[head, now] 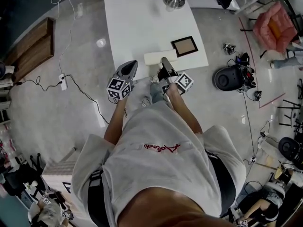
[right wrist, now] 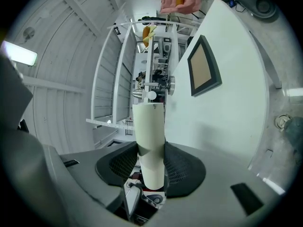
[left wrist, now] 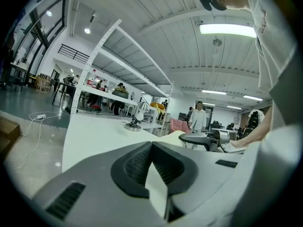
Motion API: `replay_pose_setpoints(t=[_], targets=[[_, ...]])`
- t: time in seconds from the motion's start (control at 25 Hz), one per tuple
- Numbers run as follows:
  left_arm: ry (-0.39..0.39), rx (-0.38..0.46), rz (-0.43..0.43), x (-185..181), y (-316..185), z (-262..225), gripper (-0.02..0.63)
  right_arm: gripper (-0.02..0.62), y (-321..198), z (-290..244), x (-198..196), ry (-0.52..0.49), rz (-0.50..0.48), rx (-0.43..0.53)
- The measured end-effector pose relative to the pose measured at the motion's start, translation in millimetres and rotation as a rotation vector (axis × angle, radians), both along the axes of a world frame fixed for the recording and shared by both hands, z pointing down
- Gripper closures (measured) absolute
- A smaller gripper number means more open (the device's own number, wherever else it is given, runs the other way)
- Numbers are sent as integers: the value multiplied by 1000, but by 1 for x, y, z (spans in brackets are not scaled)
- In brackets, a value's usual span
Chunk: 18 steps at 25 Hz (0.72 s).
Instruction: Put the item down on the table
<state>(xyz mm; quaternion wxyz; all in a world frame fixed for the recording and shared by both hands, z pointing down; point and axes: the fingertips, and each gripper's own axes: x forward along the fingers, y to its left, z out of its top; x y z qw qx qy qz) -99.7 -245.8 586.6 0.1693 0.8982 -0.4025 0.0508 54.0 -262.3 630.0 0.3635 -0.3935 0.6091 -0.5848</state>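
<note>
A long, cream-coloured flat item [head: 157, 56] lies across the near edge of the white table [head: 137, 22]. My right gripper [head: 164, 62] is shut on its near end. In the right gripper view the item [right wrist: 149, 126] runs forward from between the jaws, over the table [right wrist: 232, 103]. My left gripper [head: 134, 65] hovers at the table's near edge, just left of the item and apart from it. Its fingertips meet, so it is shut with nothing held [left wrist: 151, 148]. From the left gripper view I see the item [left wrist: 174, 136] and the right gripper [left wrist: 208, 140] off to the right.
A dark picture frame [head: 184, 46] lies on the table just beyond the item. A metal lamp base [head: 174, 0] stands at the far end. On the floor are a cable with a power strip [head: 62, 82] at left and a round black device [head: 228, 78] at right.
</note>
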Motion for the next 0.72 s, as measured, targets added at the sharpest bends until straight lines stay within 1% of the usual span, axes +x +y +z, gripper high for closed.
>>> replay_pose_setpoints(t=[0.12, 0.28, 0.56, 0.72], targets=[[-2, -9, -6, 0, -4, 3, 586, 417, -5, 3, 1, 0, -5, 1], [-4, -36, -12, -2, -3, 12, 586, 417, -4, 13, 0, -4, -4, -34], [1, -90, -15, -4, 8, 30, 586, 417, 16, 36, -2, 8, -9, -103], [1, -121, -10, -1, 16, 39, 586, 417, 27, 45, -1, -6, -8, -129]])
